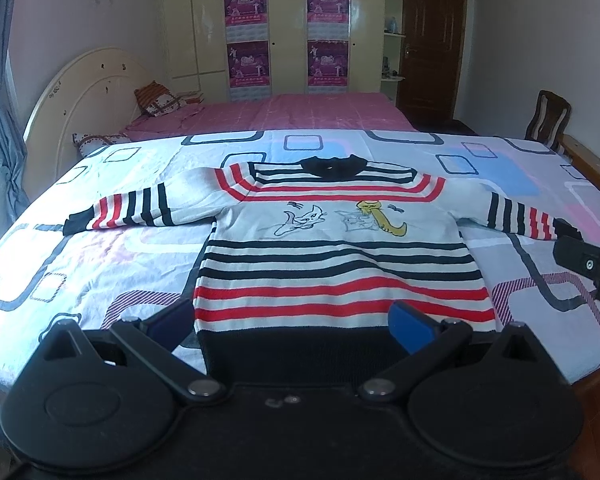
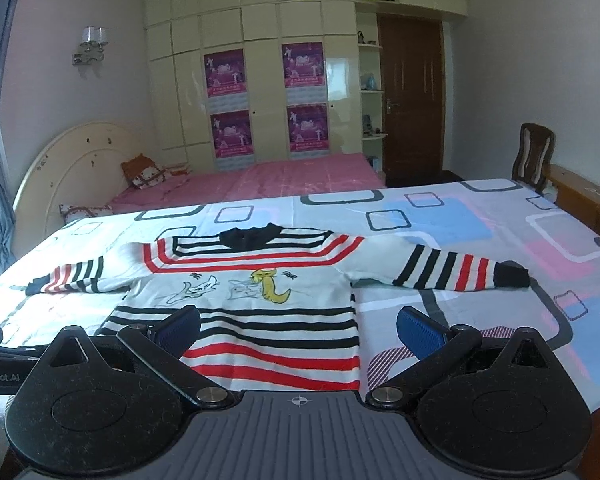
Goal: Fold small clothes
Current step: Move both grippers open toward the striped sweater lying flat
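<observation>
Left wrist view: your left tool [image 1: 294,320] gapes wide, empty, over the hem of the striped sweater [image 1: 332,240], spread flat mid-bed [image 1: 100,264]. Right wrist view: your right tool [image 2: 298,330] wide open, empty, at the sweater's near right hem corner.

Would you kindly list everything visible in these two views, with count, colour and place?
sweater: one, white with black and red stripes, flat on the near bed, sleeves spread
patterned sheet: one, white with blue and pink squares, under the sweater
pink bed: one, behind
headboard: one, cream, left
cushions: two, red-patterned, by the headboard
wardrobe: one, cream, far wall
posters: four, purple, on the wardrobe
door: one, brown, right
chair: one, dark wood, right
wall lamp: one, left wall
left tongs: open, over the hem
right tongs: open
</observation>
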`<state>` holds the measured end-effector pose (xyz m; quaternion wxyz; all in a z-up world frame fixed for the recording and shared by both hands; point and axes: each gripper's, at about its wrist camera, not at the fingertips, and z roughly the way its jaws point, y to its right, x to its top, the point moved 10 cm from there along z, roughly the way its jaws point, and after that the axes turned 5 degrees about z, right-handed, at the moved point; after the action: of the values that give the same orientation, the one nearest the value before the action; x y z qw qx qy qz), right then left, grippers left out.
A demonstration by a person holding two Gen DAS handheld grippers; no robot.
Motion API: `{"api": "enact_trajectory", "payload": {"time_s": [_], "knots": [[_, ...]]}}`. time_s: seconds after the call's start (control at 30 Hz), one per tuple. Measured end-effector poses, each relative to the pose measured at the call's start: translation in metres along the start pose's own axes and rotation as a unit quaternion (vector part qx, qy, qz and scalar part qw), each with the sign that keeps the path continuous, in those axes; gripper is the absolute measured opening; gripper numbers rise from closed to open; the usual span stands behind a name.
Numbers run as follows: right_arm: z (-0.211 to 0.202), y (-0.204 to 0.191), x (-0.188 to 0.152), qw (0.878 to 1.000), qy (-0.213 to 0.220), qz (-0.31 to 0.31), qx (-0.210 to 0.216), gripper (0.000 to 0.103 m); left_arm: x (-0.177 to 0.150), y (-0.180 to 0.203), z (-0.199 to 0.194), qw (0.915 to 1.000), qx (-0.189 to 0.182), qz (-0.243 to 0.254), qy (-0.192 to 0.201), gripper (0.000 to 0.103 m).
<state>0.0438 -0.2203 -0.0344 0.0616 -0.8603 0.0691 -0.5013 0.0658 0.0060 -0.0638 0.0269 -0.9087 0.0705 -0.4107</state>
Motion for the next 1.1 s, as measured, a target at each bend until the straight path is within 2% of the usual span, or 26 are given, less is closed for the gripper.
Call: {"api": "enact_trajectory", "payload": {"time_s": [0.57,1.1], "knots": [[0.009,0.007,0.004,1.0,-0.001,0.005,0.0,0.103,0.001,-0.001,0.014,0.9999,0.009,-0.005,-0.005,0.103],[0.041,0.01,0.008,1.0,-0.01,0.011,-0.01,0.103,0.015,-0.013,0.047,0.9998,0.013,-0.008,-0.012,0.103]]}}
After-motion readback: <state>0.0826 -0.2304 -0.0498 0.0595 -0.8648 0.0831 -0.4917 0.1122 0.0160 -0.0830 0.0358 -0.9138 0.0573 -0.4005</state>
